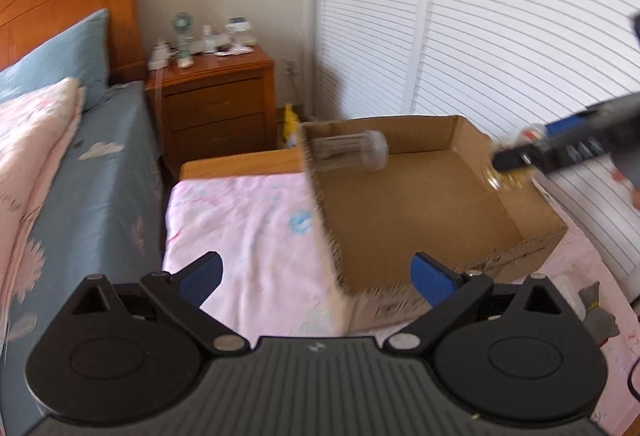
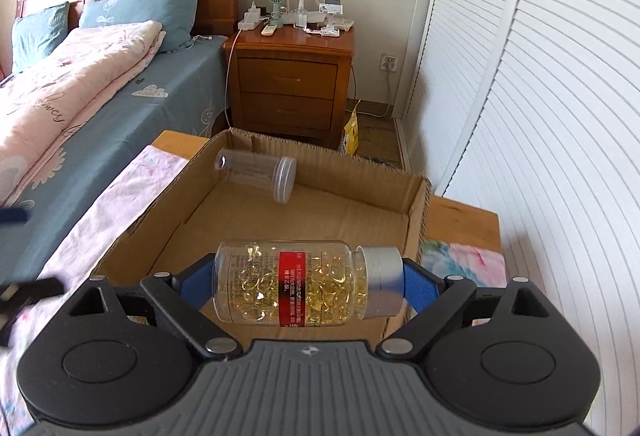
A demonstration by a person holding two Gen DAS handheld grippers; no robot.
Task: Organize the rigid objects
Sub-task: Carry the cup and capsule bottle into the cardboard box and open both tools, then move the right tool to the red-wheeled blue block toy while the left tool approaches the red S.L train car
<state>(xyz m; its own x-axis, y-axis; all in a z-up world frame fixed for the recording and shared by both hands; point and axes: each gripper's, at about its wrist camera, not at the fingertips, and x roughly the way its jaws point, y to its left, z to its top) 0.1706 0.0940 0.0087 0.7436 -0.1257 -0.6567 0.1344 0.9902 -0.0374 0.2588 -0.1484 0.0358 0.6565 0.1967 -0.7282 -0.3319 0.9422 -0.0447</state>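
Note:
A shallow cardboard box [image 2: 416, 211] sits on a pink-covered table; it also shows in the left wrist view [image 1: 536, 244]. A clear empty jar [image 2: 256, 171] with a clear lid lies on its side at the box's far left corner [image 1: 352, 155]. My right gripper [image 2: 308, 282] is shut on a clear bottle of yellow capsules [image 2: 288, 284] with a red label and silver cap, held sideways above the box's near edge. It shows blurred over the box's right wall in the left wrist view [image 1: 510, 165]. My left gripper [image 1: 316, 274] is open and empty, near the box's near left corner.
A bed [image 2: 100, 95] with blue sheet and pink quilt lies to the left. A wooden nightstand [image 2: 288, 83] with a small fan and clutter stands behind the box. White louvred doors [image 2: 540, 115] run along the right. A yellow bag [image 2: 352, 131] leans on the floor.

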